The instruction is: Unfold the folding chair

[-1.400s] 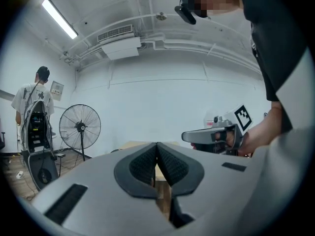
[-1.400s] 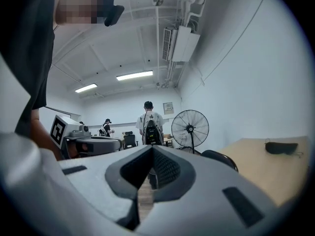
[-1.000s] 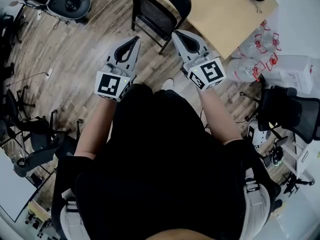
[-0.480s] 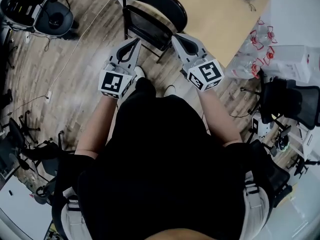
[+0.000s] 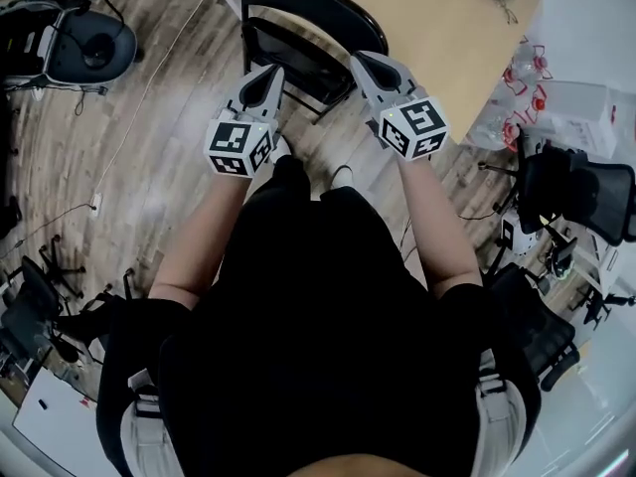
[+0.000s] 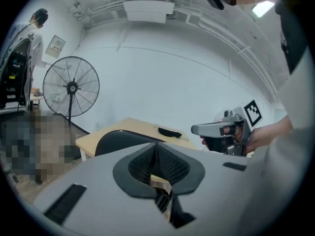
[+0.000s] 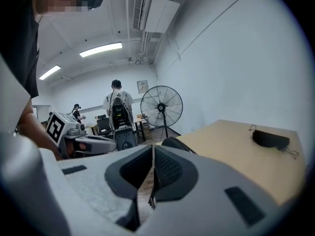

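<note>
- left gripper [image 5: 272, 72]: smooth grey plastic shell tapering to a point, jaws pressed together, nothing between them
- its pads [image 6: 170, 163]: dark, ribbed rubber, set in a rounded black cut-out
- right gripper [image 5: 360, 60]: same grey wedge shape, jaws closed too, empty
- marker cube [image 5: 238, 145] on the back of each gripper: white faces with black square patterns, held on a bare forearm
- both grippers point forward and slightly down, side by side, tips aimed at the chair
- chair [image 5: 298, 8]: black, thin bent metal tube frame, rounded arched back with a dark matte panel, flat dark seat panel below it
- chair stands on its legs right in front of the person, back tucked against the table edge
- can't tell from the head view how far it is folded
- left tip sits over the chair's near edge and right tip by its right side; can't tell if either touches
- in both gripper views the chair back shows beyond the jaws, not between them
- table [image 5: 437, 18]: flat, light tan wood top, square corner
- small black pouch [image 7: 268, 139] lies on the table, soft and oblong
- floor [image 5: 169, 167]: grey-brown wood planks, a thin cable across it
- bottles [image 5: 527, 73]: clear plastic, red caps, grouped on the floor right of the table
- fan [image 6: 71, 87]: round wire cage on a pole, by the white wall
</note>
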`<state>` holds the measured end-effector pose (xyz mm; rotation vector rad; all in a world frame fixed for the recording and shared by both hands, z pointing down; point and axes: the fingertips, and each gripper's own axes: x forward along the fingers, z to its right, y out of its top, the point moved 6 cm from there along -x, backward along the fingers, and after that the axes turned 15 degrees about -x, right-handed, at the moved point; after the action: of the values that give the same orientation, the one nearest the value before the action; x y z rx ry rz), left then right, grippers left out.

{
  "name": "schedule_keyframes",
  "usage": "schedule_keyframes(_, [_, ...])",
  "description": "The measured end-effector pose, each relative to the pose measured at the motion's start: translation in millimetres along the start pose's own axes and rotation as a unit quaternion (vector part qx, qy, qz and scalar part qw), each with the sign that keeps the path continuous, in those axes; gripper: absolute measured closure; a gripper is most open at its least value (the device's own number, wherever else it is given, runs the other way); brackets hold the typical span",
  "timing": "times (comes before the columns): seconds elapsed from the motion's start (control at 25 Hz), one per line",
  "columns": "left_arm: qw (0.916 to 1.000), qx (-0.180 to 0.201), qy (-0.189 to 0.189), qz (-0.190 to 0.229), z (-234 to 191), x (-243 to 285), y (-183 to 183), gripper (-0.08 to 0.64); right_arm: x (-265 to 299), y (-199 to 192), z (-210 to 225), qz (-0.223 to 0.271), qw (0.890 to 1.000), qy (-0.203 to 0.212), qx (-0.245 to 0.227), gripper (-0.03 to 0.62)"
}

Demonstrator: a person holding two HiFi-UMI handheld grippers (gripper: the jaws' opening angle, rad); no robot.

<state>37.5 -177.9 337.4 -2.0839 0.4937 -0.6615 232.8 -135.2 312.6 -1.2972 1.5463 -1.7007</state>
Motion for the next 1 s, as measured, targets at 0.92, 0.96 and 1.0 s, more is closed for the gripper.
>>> schedule_keyframes(0.92, [0.9944,-0.089,0.050,-0.028,-67,93,-19,0.509,162,-61,110,-0.330,0.927,0.112,-0.138,0.362])
schedule_keyframes(0.96, [0.9941,-0.091,0.051,-0.028,-68,94,-19,0.509,166,-64,111,-0.340,0.922,0.118,-0.142,0.362])
schedule_keyframes(1.0, [0.9939,-0.092,0.053,-0.028,-70,94,-19,0.508,169,-66,111,-0.348,0.918,0.124,-0.145,0.362])
